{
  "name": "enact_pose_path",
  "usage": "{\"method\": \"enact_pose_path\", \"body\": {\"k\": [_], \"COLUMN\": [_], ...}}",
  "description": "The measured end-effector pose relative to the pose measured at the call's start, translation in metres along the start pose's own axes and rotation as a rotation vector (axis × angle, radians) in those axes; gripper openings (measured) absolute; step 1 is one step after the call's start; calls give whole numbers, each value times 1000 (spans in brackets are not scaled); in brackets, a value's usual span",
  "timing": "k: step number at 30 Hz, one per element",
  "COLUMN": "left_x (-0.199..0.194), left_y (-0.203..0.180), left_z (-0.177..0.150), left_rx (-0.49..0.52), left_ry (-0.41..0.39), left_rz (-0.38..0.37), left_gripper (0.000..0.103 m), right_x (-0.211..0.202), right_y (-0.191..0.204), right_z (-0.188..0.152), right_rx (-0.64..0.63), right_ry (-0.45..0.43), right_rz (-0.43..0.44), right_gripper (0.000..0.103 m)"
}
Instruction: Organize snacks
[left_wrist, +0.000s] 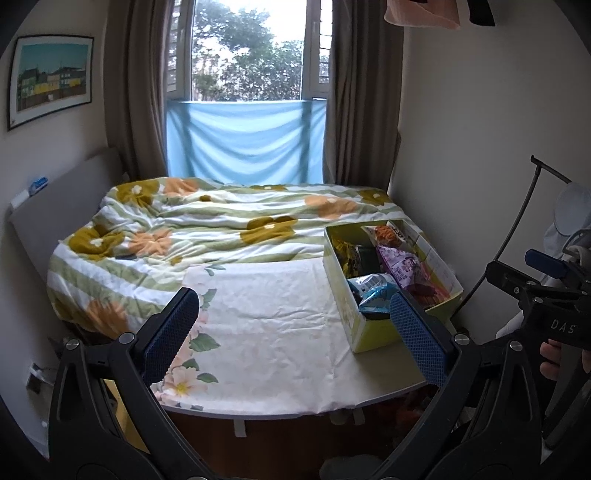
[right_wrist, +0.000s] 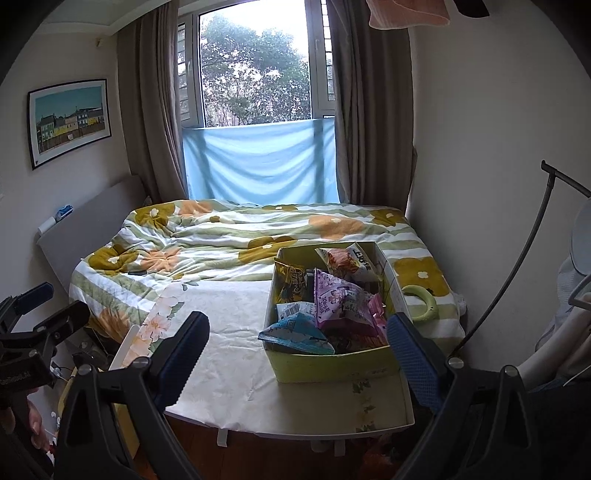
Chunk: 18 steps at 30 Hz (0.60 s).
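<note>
A yellow-green cardboard box (right_wrist: 332, 365) stands at the right of a small table covered with a white floral cloth (right_wrist: 229, 332). Several snack packets fill it: a purple one (right_wrist: 340, 302), a blue one (right_wrist: 295, 332), a yellow one (right_wrist: 291, 282) and a white-orange one (right_wrist: 347, 262). The box also shows in the left wrist view (left_wrist: 369, 332), with the purple packet (left_wrist: 402, 266) inside. My left gripper (left_wrist: 295, 332) is open and empty over the table's front. My right gripper (right_wrist: 299, 354) is open and empty in front of the box.
A bed with a flowered quilt (left_wrist: 207, 221) lies behind the table, under a window with curtains. A green ring (right_wrist: 421, 299) lies on the bed right of the box. A wall stands close on the right. The right gripper's body (left_wrist: 546, 295) shows at the left view's right edge.
</note>
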<state>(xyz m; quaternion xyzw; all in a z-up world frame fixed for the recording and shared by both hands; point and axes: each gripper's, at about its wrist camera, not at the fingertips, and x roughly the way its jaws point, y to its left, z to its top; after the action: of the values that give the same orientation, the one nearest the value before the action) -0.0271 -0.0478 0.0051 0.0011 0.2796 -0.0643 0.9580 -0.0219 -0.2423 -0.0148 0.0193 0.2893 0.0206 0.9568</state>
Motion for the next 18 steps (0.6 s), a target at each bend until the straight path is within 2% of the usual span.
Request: {"method": "enact_pose_path", "body": {"k": [18], "left_x": [2], "left_y": [0], "left_z": [2], "left_rx": [1], "left_ry": [-6], "left_rz": [16], "left_gripper": [102], "right_x": [7], "right_y": [-1], "right_z": [3], "right_rx": [4], "right_ry": [12], "right_rz": [-5], "right_gripper": [96]}}
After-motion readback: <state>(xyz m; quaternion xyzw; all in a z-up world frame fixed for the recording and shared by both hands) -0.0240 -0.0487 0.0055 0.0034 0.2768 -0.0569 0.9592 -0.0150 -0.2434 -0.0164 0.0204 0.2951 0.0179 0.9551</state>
